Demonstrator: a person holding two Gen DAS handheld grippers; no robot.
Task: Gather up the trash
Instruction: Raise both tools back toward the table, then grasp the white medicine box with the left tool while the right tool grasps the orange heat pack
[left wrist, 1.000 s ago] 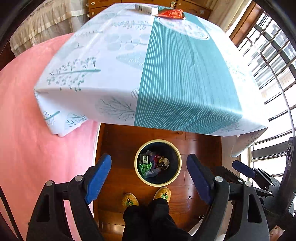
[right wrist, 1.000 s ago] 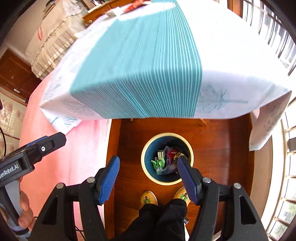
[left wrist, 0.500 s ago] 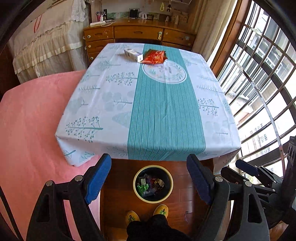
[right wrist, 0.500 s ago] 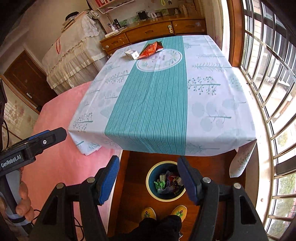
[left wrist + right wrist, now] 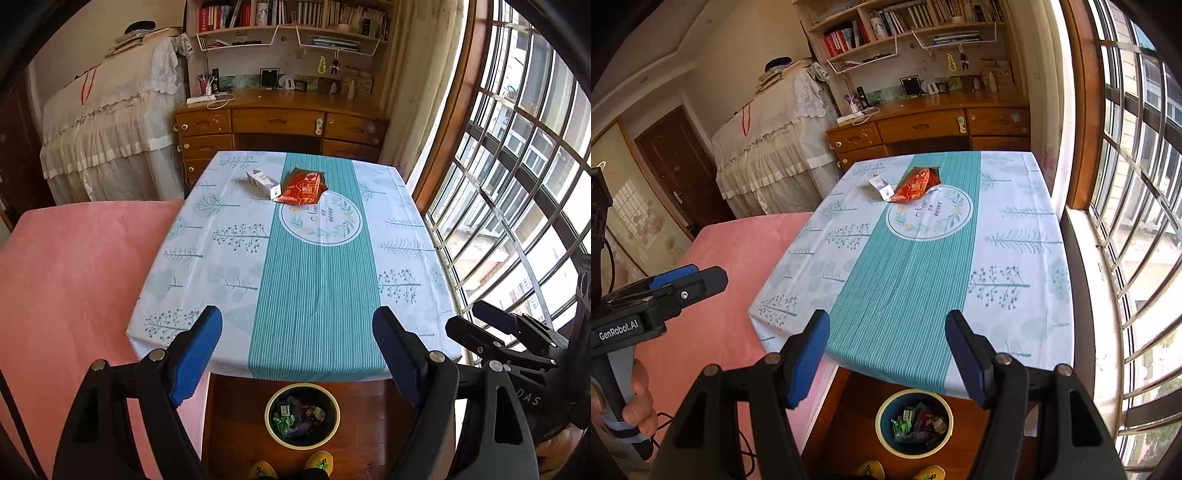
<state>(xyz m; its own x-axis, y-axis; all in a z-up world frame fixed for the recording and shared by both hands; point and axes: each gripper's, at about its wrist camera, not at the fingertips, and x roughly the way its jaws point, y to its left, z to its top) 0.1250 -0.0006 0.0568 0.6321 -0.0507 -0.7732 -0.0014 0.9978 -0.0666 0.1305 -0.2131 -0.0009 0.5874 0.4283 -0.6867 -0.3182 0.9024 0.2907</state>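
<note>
Now both cameras look out over the whole table [image 5: 229, 258] instead of down at its near edge: a second ago the hanging cloth filled the upper frame and the trash bin [image 5: 303, 415] sat mid-picture, while the bin is now pushed to the bottom centre, just above the person's yellow slippers. Both views have lifted and tilted up.

That change brings the remaining litter into sight. An orange snack wrapper [image 5: 304, 186] lies in the upper middle of the frame on the teal stripe, and a small white carton [image 5: 263, 183] lies touching its left edge. Both sit at the far end of the table, well apart from the grippers. The bin already holds several scraps, so I judge the next step to be a reach across the cloth for these two.

The left gripper [image 5: 297, 350] has its blue pads spread wide with nothing between them; the right gripper [image 5: 888, 354] is likewise spread and empty.

A white cloth printed with trees and a teal striped runner covers the table. A pink bedspread [image 5: 74, 277] fills the left of the frame, a wooden desk [image 5: 280, 122] with bookshelves above it stands at the top, and a barred window [image 5: 517, 166] curves down the right side.
</note>
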